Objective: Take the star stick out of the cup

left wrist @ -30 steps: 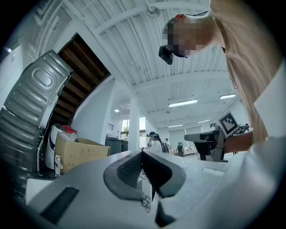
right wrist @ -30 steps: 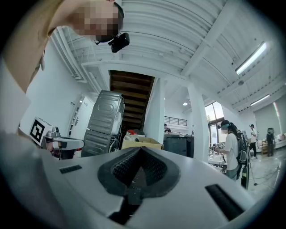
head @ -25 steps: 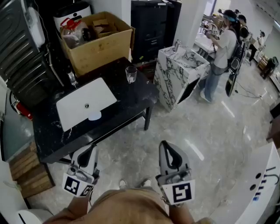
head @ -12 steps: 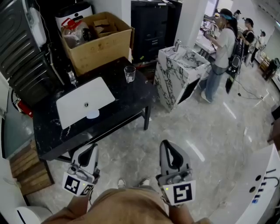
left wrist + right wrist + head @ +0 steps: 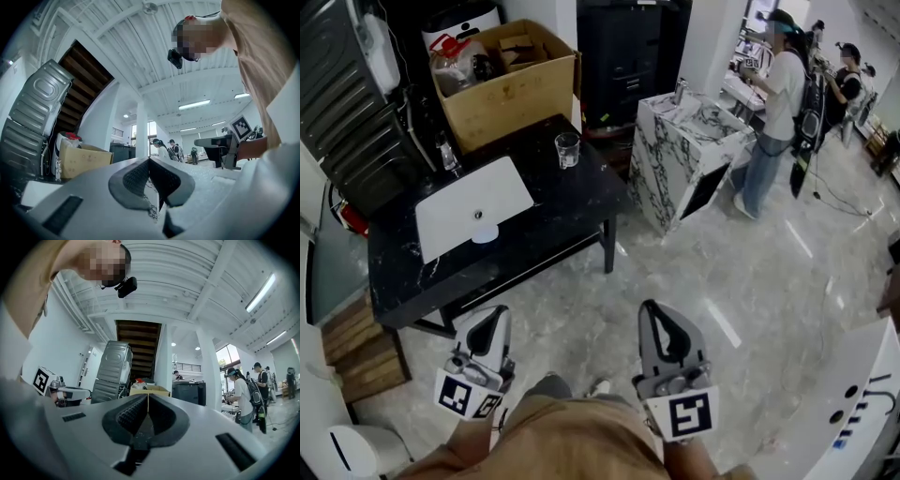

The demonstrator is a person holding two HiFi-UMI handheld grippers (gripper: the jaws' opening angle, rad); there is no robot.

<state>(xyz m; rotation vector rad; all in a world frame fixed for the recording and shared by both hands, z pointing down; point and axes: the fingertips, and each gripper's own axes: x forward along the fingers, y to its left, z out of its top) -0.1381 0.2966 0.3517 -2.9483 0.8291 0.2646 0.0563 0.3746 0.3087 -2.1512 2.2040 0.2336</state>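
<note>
A clear glass cup (image 5: 567, 150) stands near the far edge of the black table (image 5: 553, 211), well ahead of me. No star stick can be made out in it at this distance. Both grippers hang close to my body over the marble floor, far short of the table. The left gripper (image 5: 494, 319) points forward with its jaws together and nothing between them; its own view shows the left gripper (image 5: 149, 160) closed pad to pad. The right gripper (image 5: 654, 309) is likewise shut and empty, as the right gripper (image 5: 147, 398) view confirms.
A white sink basin (image 5: 473, 206) is set into the table's left half, with an open cardboard box (image 5: 502, 80) behind it. A marble-patterned counter (image 5: 689, 155) stands to the right of the table, people (image 5: 773, 103) beyond it. A white curved counter (image 5: 853, 394) lies at the lower right.
The table and cup have slid slightly up and left in the head view as I step. Both grippers keep the same place and stay shut.
</note>
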